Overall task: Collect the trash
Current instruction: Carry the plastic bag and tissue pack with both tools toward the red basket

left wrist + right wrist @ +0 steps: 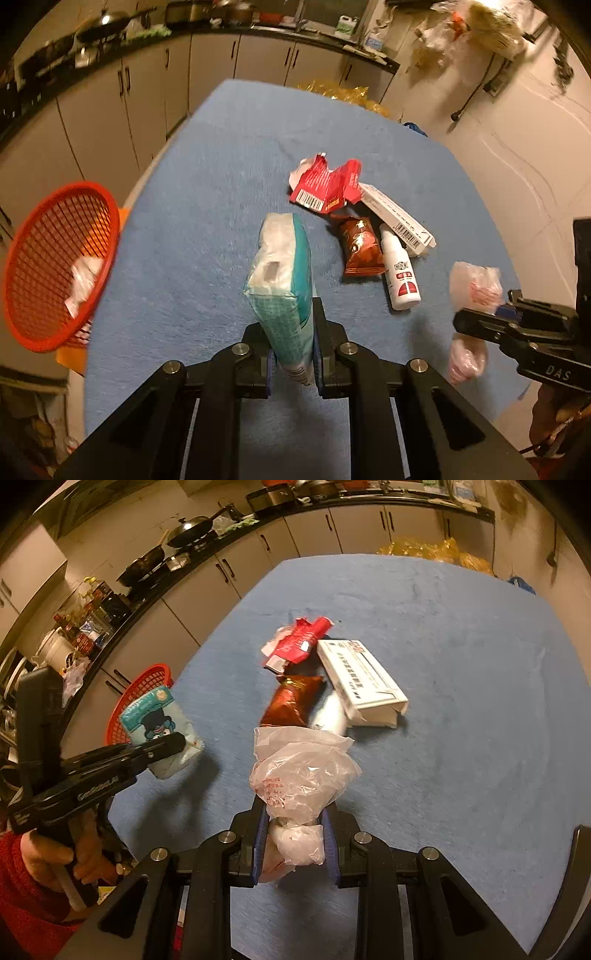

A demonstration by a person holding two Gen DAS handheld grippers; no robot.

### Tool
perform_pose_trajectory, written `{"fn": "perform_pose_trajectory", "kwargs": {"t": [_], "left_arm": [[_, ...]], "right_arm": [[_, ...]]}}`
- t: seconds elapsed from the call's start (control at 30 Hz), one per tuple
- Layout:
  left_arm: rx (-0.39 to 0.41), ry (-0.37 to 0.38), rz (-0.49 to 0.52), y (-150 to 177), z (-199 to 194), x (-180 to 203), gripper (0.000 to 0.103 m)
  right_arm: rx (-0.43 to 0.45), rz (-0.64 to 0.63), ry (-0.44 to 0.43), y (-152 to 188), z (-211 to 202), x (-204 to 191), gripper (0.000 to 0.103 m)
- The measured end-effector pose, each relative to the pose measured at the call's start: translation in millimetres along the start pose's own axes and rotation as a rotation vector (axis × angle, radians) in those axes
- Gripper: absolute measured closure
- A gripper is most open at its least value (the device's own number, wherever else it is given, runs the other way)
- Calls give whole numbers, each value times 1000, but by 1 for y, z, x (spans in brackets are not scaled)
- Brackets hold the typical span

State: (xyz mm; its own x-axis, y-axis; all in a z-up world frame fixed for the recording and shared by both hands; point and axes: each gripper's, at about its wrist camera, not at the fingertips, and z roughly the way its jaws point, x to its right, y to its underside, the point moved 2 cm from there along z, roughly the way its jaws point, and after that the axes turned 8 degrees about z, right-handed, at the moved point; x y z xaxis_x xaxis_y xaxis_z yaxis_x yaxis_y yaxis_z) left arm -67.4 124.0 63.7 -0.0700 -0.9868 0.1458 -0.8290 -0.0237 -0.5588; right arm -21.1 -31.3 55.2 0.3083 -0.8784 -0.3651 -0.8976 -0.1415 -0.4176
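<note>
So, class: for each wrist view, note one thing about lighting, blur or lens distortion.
Left wrist view: warm yellowish light, fisheye bends the counter edge, the red basket is smeared by motion. Right wrist view: same warm cast, the white bottle behind the plastic bag is blurred, dark corners.

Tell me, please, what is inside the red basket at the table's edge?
In the red basket one crumpled white piece of trash lies against the mesh. The right wrist view shows only the basket's rim behind the tissue pack, so its bottom stays hidden.

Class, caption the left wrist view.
Left hand-held gripper holding a tissue pack, red basket alongside.
</note>
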Motion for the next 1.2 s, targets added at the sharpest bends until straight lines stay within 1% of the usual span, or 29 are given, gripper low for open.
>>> {"fn": "perform_pose_trajectory", "kwargs": {"t": [0.07, 0.13, 0.33, 0.6, 1.2], "left_arm": [[13, -18, 16, 1, -7, 0, 88], [17, -25, 23, -10, 0, 4, 88], [26, -72, 45, -3, -12, -3, 88], [40, -117, 44, 5, -25, -15, 88], [75, -170, -29, 23, -51, -58, 88]], "right_arm": [[2, -8, 0, 0, 1, -5, 74], [2, -17, -5, -1, 2, -11, 74], [-3, -46, -16, -1, 8, -28, 74], [-14, -89, -38, -3, 16, -50, 74], [-39, -178, -67, -7, 32, -98, 74]]}}
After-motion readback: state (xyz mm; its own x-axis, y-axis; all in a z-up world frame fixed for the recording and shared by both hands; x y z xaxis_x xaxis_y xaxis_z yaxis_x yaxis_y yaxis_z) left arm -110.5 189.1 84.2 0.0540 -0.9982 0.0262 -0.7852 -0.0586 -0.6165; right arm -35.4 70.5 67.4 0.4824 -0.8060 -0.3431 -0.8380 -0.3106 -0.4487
